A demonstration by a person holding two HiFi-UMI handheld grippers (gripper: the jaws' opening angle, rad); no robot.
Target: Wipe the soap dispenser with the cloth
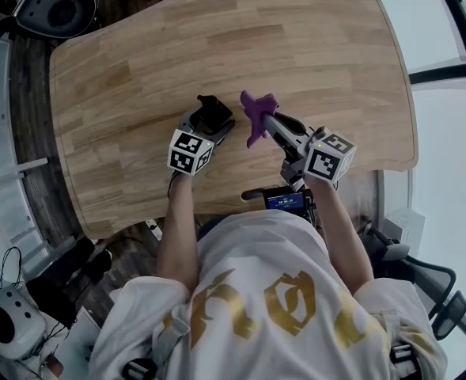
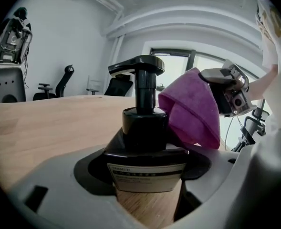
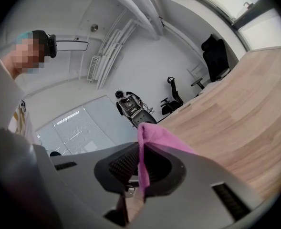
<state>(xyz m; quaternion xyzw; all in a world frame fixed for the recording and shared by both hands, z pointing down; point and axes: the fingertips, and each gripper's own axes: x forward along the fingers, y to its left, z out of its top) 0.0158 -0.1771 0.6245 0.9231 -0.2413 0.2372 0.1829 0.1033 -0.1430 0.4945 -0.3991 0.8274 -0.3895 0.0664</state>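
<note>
Left gripper [image 1: 206, 128] clamped on black soap dispenser [image 2: 145, 128] standing on wooden table [image 1: 130, 70], right gripper [image 1: 270, 123] pinching purple cloth [image 1: 256, 111] just right of the dispenser.

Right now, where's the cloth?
At the head view's centre, the cloth is pinched in the right gripper over the table, right of the dispenser the left gripper holds.

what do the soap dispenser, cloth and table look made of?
Soap dispenser: probably plastic, glossy black, with sharp highlights along its shoulder.
Cloth: soft textile, possibly microfibre. It is matte purple with a fuzzy surface and drapes in limp folds.
Table: light wood with a satin sheen, in jointed strips with visible grain. Solid or veneer can't be told.
</note>
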